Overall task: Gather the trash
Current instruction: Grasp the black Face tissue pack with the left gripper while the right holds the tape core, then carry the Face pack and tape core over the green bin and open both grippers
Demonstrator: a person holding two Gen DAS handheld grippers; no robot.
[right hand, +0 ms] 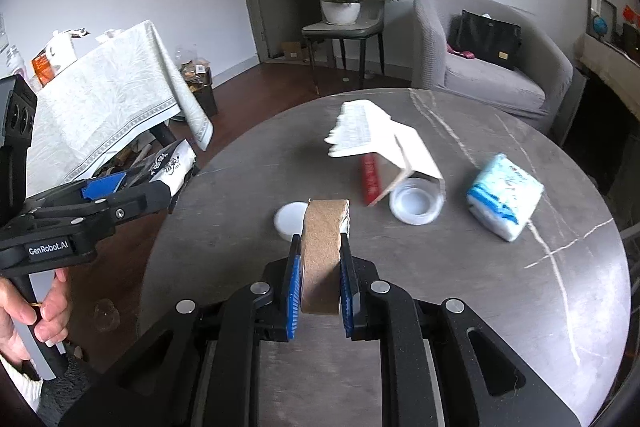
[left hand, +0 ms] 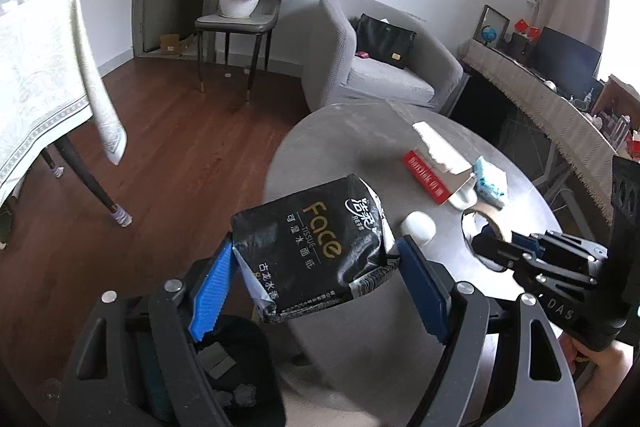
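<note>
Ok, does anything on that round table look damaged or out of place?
Yes. The red-and-white carton near the middle of the round table is torn open, one flap ragged and sticking up. A clear round tub lies tipped on its side against it, and a loose white lid sits apart.

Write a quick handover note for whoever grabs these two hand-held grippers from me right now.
Left hand-held gripper: shut on the black tissue pack, carried past the table edge, above the black bin on the floor.
Right hand-held gripper: shut on the brown tape roll, held over the round table.
Done: two pieces picked up, neither dropped in the bin yet.
Left on the table: white lid, clear tub, torn red-and-white carton, blue-and-white tissue pack.
</note>
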